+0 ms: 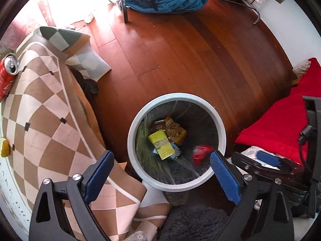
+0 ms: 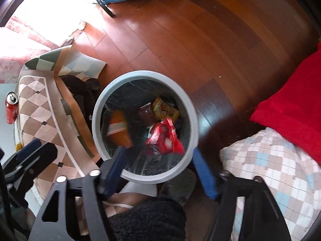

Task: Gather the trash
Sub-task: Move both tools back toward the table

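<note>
Red and blurred, a snack wrapper (image 2: pixel 165 138) lies inside the grey-rimmed waste bin (image 2: pixel 190 108) beneath both released hand-held grippers, left (image 1: pixel 160 162) and right (image 2: pixel 158 160), while the red soda can (image 1: pixel 7 74) on the counter (image 1: pixel 46 108) could tip if clipped.

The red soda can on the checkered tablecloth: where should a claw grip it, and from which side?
Best across the red soda can body's middle, coming straight down. It seems to lie on its side on the checkered tablecloth, opened top facing the camera, so its round sides are exposed; the ends offer less purchase. Both claws are open and free.
</note>
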Demonstrator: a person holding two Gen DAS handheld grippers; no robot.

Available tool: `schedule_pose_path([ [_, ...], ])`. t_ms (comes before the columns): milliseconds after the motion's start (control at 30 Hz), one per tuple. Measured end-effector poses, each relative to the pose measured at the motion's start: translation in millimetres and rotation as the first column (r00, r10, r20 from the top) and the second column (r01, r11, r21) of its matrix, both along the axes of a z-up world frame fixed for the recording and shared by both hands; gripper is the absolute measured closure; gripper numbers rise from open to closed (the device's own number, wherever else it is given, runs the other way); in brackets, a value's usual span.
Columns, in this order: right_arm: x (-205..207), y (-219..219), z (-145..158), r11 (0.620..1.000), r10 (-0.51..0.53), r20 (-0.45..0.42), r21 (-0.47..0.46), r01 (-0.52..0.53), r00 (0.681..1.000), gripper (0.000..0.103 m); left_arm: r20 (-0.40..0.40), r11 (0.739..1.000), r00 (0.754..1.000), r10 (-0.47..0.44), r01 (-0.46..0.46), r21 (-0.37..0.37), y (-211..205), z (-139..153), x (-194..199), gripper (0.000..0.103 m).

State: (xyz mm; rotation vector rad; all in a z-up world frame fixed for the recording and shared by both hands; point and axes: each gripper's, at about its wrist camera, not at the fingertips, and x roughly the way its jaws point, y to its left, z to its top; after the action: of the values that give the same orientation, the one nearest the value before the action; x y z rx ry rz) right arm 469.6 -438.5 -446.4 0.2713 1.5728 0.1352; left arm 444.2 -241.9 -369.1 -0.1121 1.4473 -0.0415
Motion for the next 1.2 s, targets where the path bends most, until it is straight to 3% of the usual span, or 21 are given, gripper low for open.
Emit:
schedule_pose_path([
  [100, -4.0, -2.1, 9.4, 0.999, 0.007, 0.015, -0.053, -0.006, 1.0, 0.0, 0.008, 1.0, 1.0, 0.007, -0.008, 0.019, 4.0, 3.6, -4.8, 0.005],
  [333, -15.6, 0.6, 33.9, 0.987, 0.048, 0.069, -0.156, -0.036, 0.996, 0.0, 0.027, 0.999, 1.0, 0.014, -0.015, 0.042, 9.2, 16.3, -11.3, 0.005],
  [667, -28.8, 10.3, 73.3, 0.982, 0.085, 0.126, -0.18, -0.061, 0.988, 0.0, 0.059, 0.998, 0.998, 0.021, -0.024, 0.055, 13.3, 41.7, -23.8, 0.005],
  [1067, -58.9, 13.0, 146.8, 0.985, 0.086, 0.232, -0.167, -0.047, 0.969, 0.0, 0.17, 0.999, 0.985, 0.035, -0.04, 0.026, 20.5, 107.1, -58.4, 0.005],
  [1200, -71.5, 15.1, 177.9, 0.99, 0.072, 0.275, -0.133, -0.037, 0.959, 0.0, 0.226, 0.992, 0.971, 0.08, -0.099, 0.074, 31.8, 137.6, -74.2, 0.005],
])
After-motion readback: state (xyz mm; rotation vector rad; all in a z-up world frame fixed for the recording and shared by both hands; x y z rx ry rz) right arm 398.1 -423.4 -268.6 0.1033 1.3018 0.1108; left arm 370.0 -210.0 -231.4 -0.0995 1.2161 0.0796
